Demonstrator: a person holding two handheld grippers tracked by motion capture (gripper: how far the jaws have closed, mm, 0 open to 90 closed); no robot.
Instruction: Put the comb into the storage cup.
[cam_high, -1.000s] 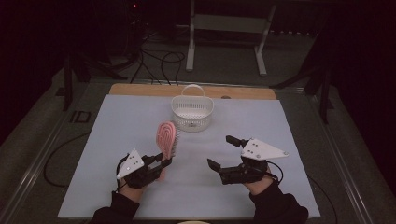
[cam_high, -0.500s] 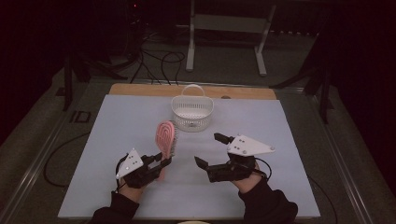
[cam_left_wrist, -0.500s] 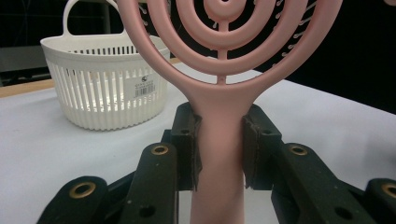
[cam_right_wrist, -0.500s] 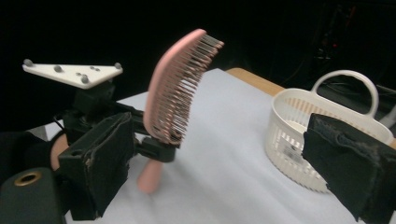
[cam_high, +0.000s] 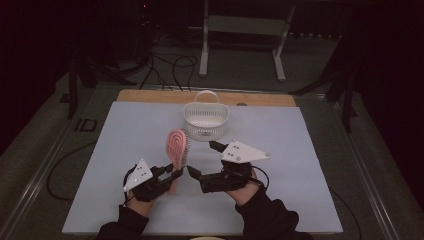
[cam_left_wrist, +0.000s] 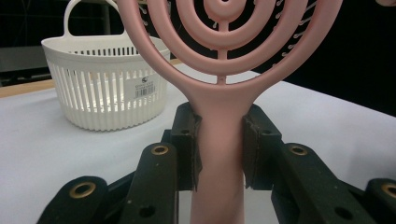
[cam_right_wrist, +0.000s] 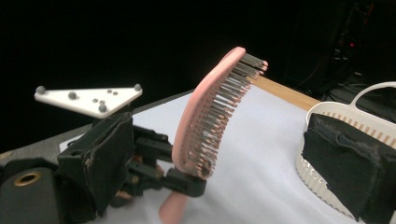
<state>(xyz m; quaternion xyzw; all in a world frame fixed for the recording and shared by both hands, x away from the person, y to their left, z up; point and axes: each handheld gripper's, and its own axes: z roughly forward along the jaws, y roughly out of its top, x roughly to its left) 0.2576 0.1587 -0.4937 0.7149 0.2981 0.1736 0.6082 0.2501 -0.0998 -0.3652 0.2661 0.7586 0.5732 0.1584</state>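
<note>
1 hairbrush (cam_high: 176, 145) — 1 basket (cam_high: 205, 119) — 2 grippers

We note a pink hairbrush (cam_high: 176, 145) with grey, pink-tipped bristles; a white slatted basket (cam_high: 205, 121); a pale lilac worktop (cam_high: 125, 135) edged in wood; black fingers (cam_left_wrist: 187, 144) and white three-cornered plates (cam_high: 243, 151).

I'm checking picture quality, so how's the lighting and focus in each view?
High view: dark surroundings, table evenly lit. Left gripper view: pink brush sharp, white basket softer, backlit. Right gripper view: black background, the near pad blurred.
</note>
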